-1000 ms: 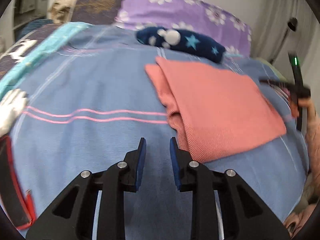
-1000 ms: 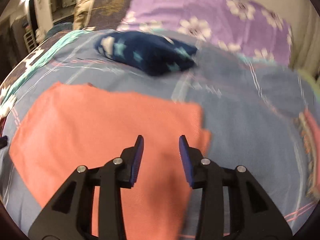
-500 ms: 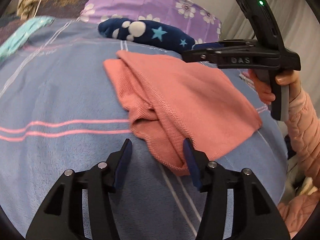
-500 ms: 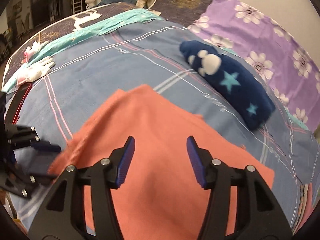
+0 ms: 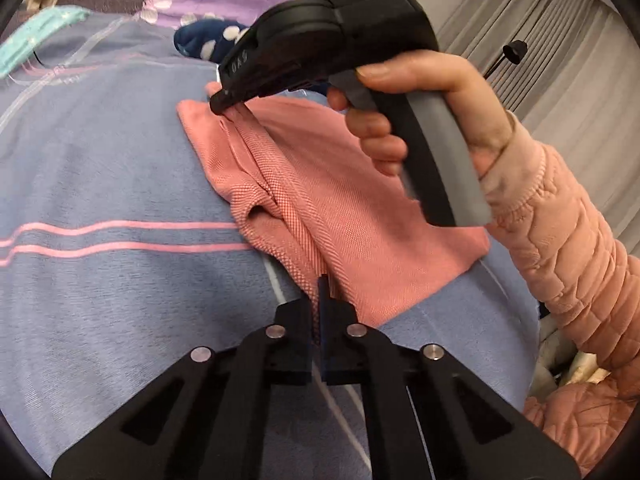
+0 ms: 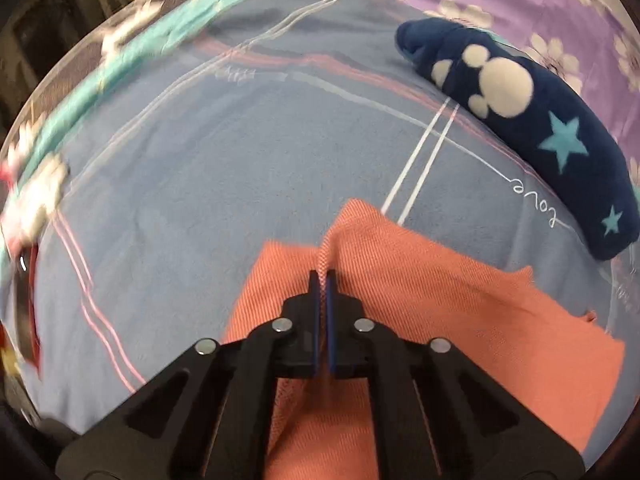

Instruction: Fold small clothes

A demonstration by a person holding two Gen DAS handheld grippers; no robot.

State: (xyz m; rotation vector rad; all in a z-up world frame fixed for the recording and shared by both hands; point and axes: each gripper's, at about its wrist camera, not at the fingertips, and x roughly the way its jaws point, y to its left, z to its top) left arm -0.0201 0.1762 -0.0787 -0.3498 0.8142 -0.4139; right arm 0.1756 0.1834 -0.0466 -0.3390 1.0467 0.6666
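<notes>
Salmon-pink knit garment [image 5: 352,216] is lying part-folded on the blue striped bedspread [image 5: 100,168], in front of the navy star-print fleece piece [image 6: 532,128]. I'm pinching it with both grippers. Left gripper [image 5: 323,286] is clamping the near hem corner, jaws closed down on the fabric edge. Right gripper [image 6: 322,276] is clamping the far corner, jaws squeezed on a small raised ridge of cloth; in the left view my right hand [image 5: 408,120] is wrapping the handle right above that corner.

Progress, as I'm reading it: one lengthwise fold is already in, since the left side of the garment is showing doubled layers and a rolled edge. Both corners of that folded edge are now gripped, so I'm judging the next fold across is being set up, not yet made. Final flattening is also pending. Navy fleece piece is looking bundled; can't tell if it's folded.
</notes>
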